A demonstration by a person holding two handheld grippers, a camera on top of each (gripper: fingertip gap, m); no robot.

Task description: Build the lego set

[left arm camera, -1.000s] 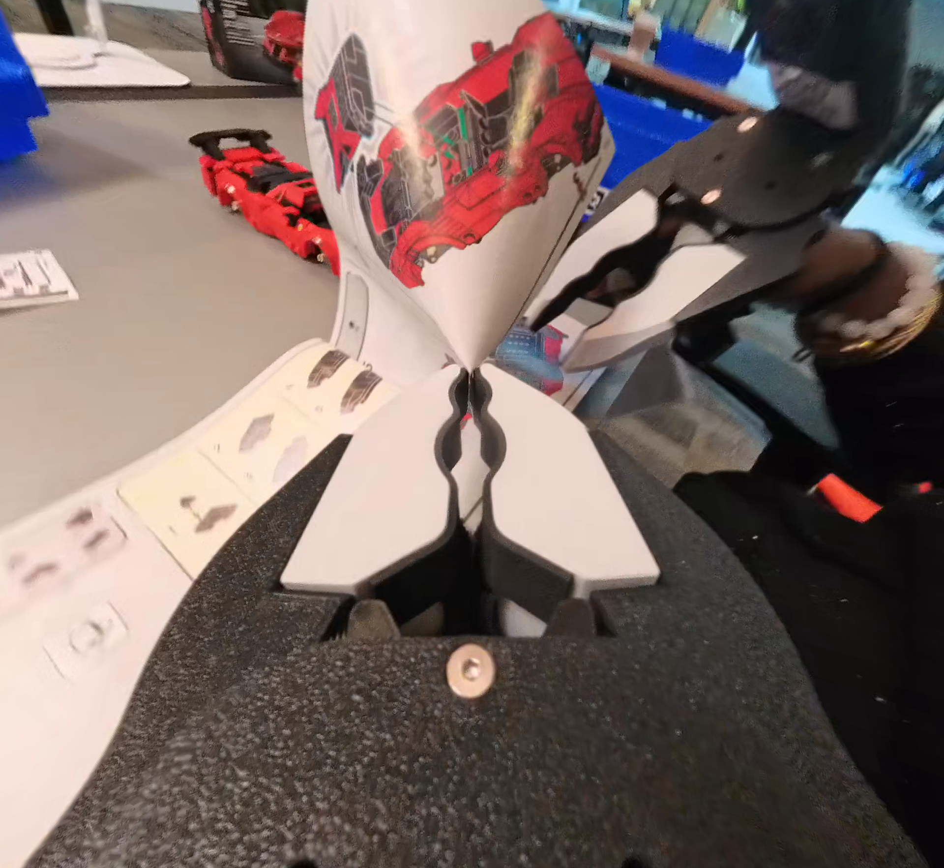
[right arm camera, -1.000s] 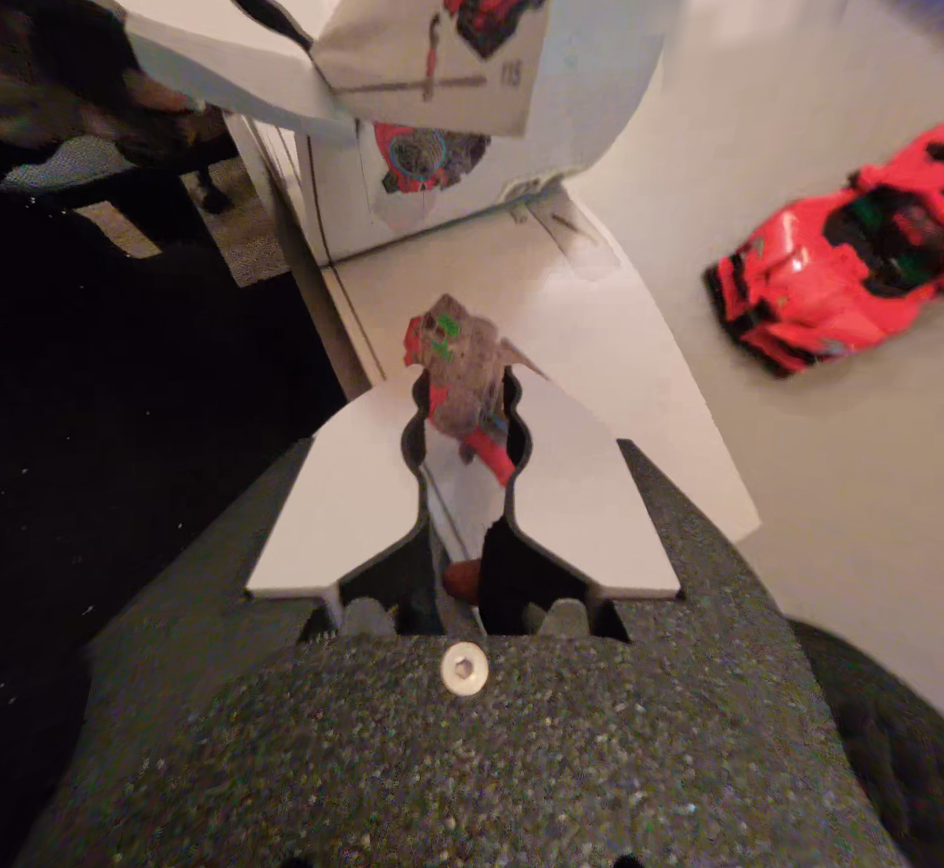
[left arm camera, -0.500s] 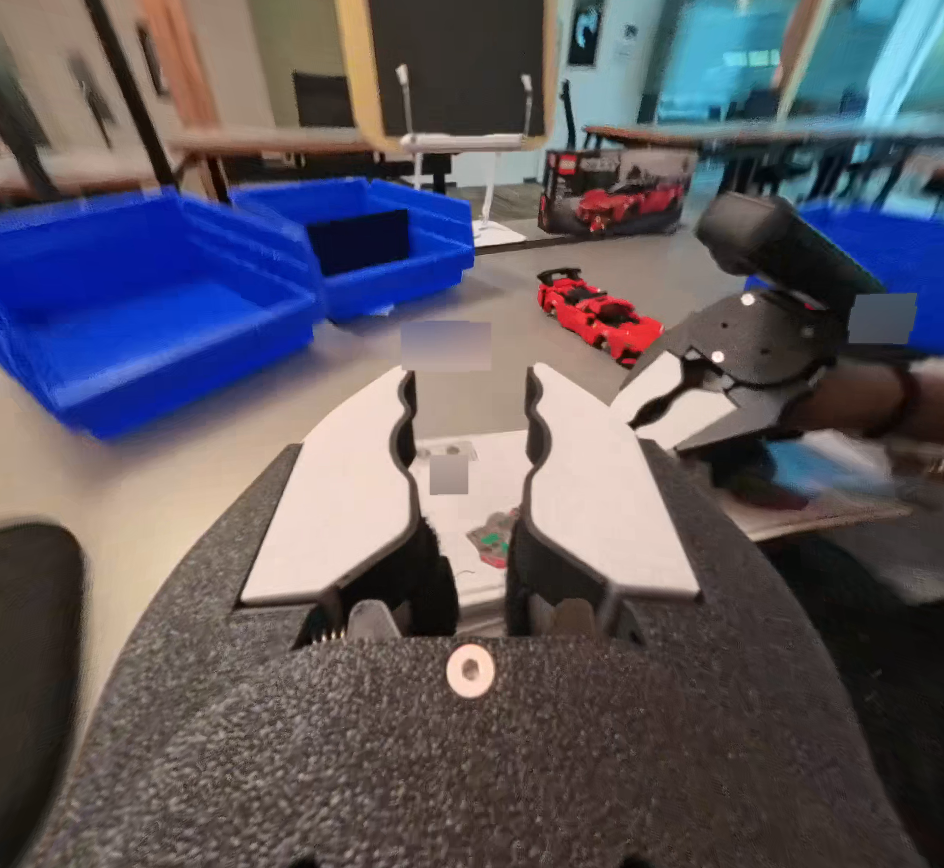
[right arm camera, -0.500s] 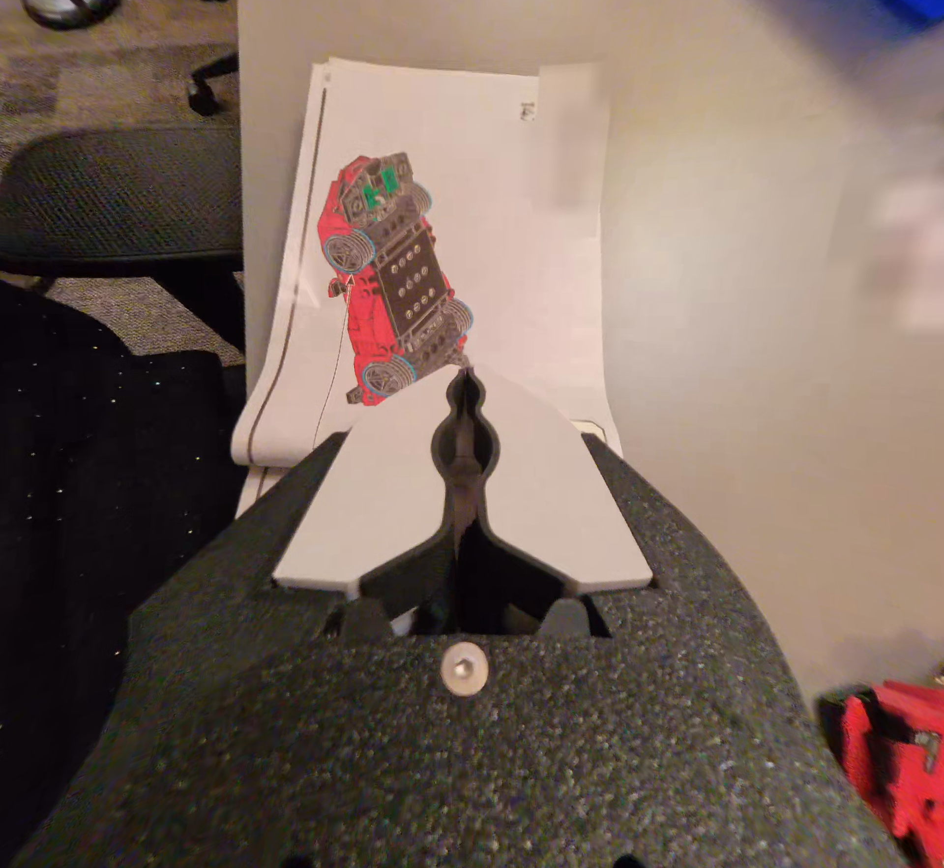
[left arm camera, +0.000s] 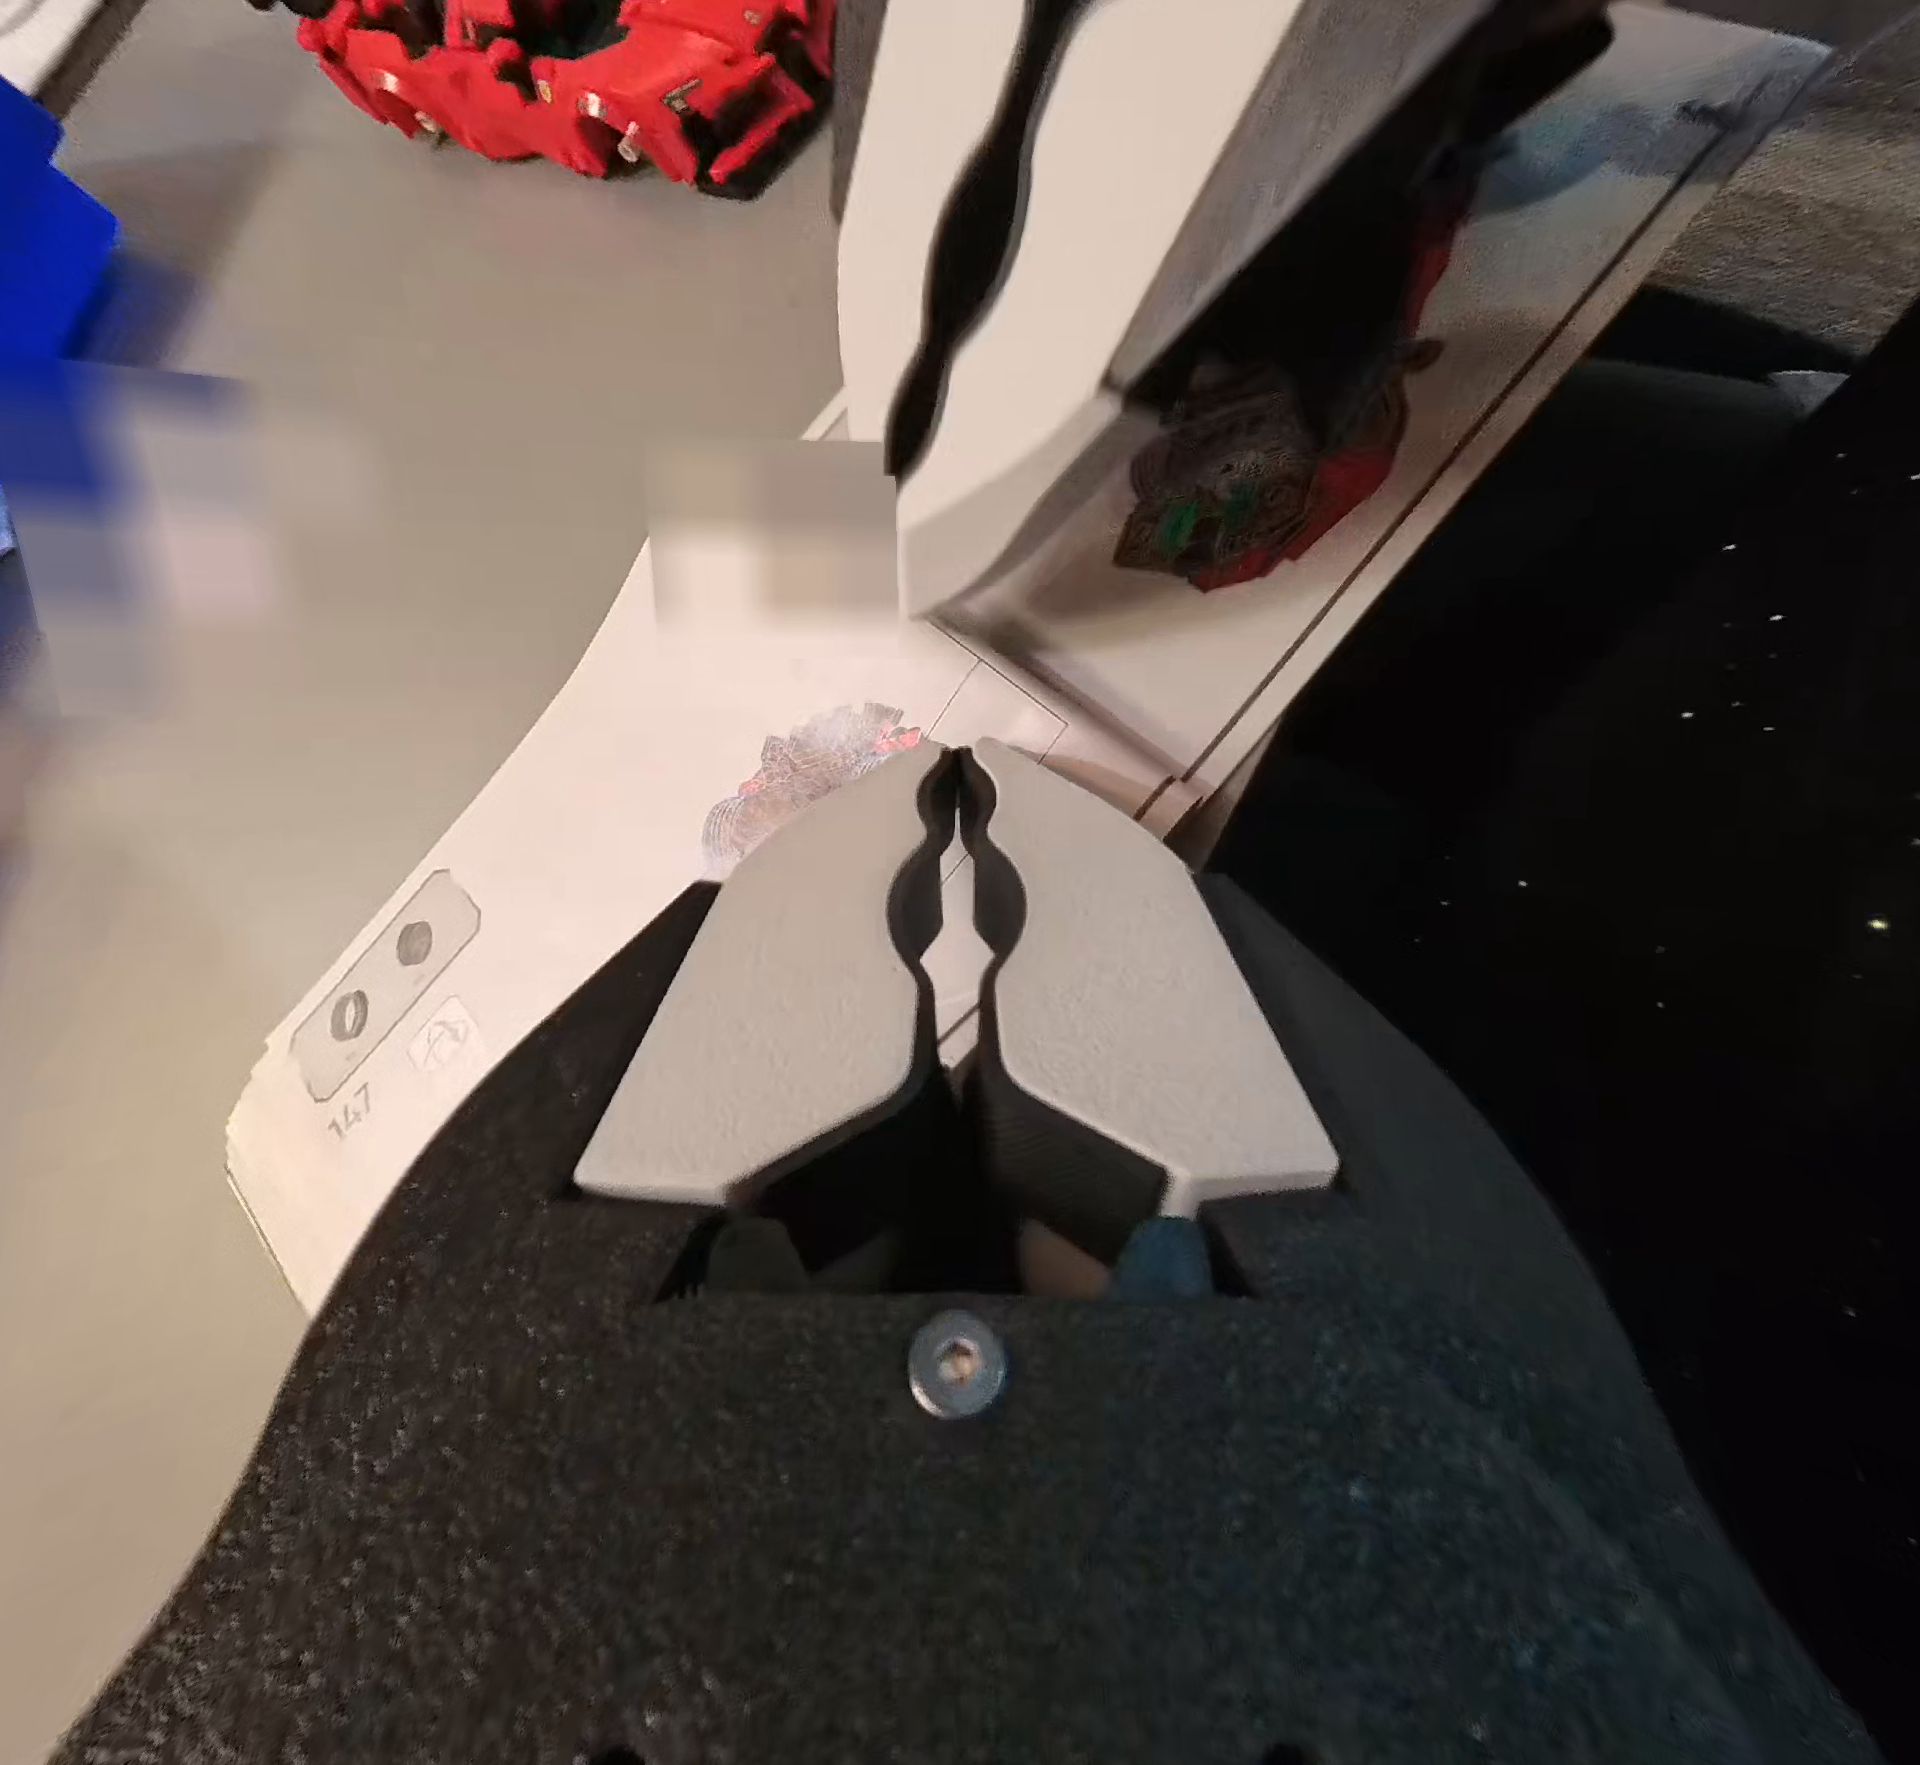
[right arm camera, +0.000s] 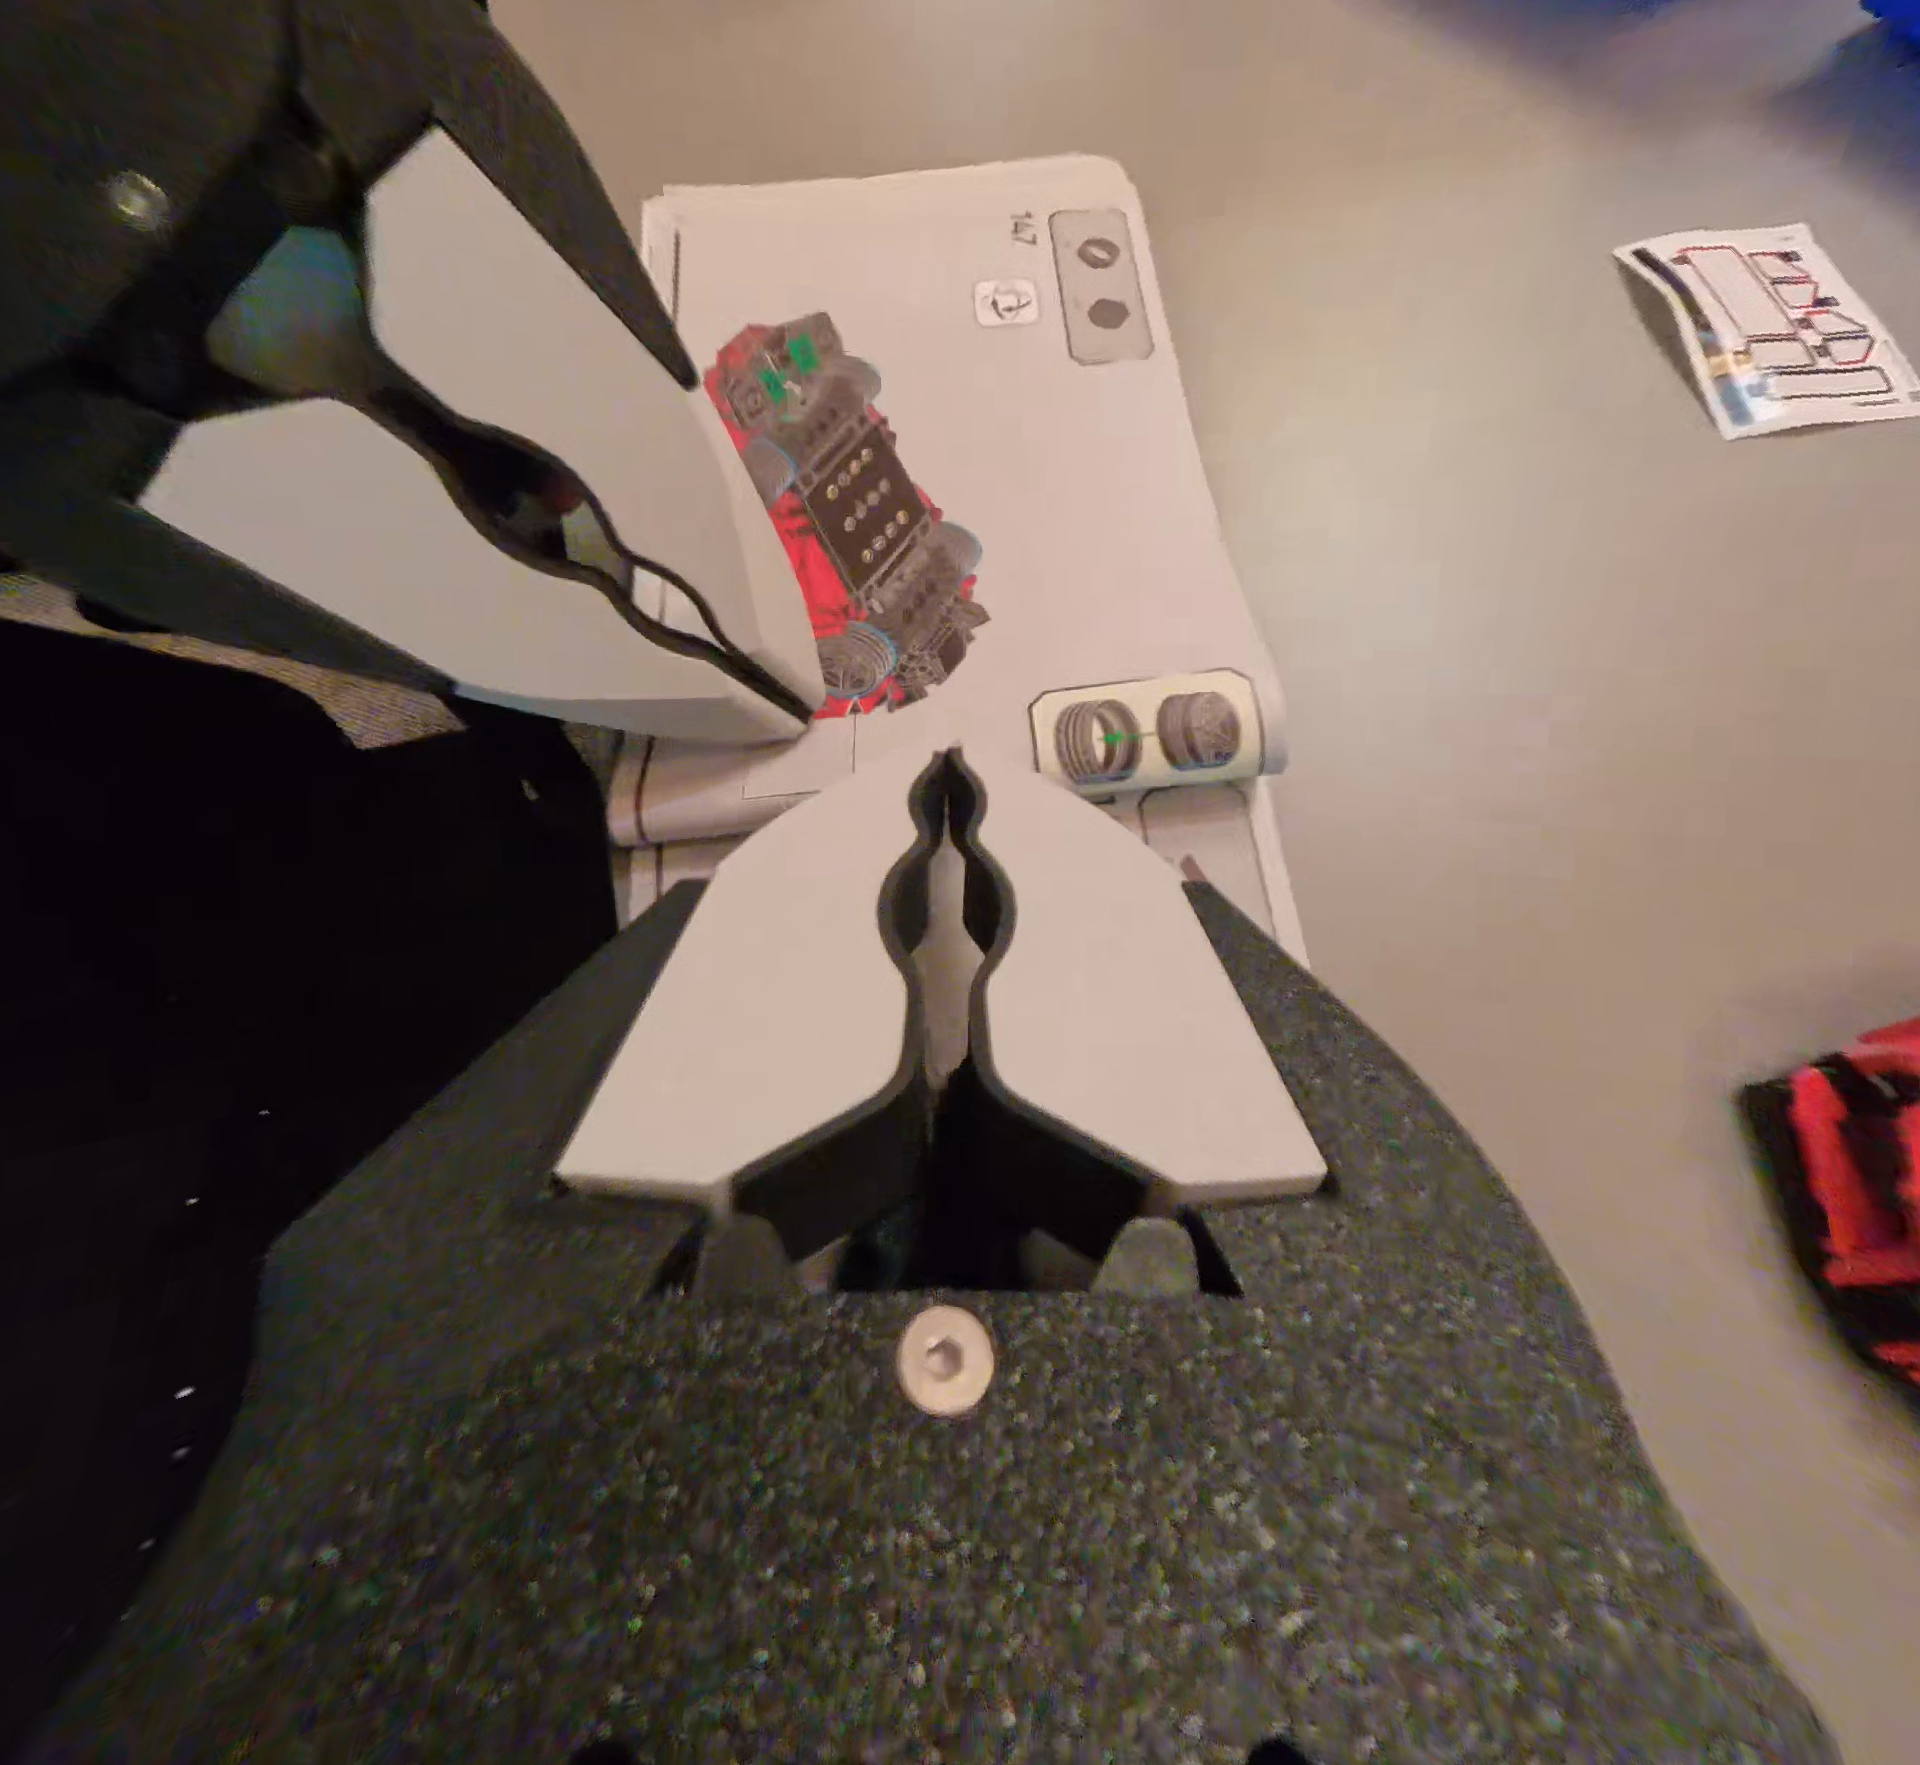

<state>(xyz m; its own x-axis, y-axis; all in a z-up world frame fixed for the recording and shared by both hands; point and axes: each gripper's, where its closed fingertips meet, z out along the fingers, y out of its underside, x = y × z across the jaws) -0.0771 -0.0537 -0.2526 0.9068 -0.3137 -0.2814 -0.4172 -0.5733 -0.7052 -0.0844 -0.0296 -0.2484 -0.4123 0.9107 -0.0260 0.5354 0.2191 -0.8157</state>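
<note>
In the left wrist view, the left gripper (left arm camera: 958, 759) is now hanging low over the open instruction booklet (left arm camera: 582, 842), its jaws clenched on nothing, where half a second ago it was raised and spread wide facing the room; the page it was lifting a second ago is lying flat. The red lego car (left arm camera: 561, 22) is sitting on the grey table (left arm camera: 343, 427), far and to the left. In the right wrist view, the right gripper (right arm camera: 951, 765) is hovering over the booklet's near edge, jaws also closed and empty as far as the narrow gap shows; the sticker sheet (right arm camera: 1766, 328) is lying far right. With the page turned, the next building step, apparently the wheels, is readable.
</note>
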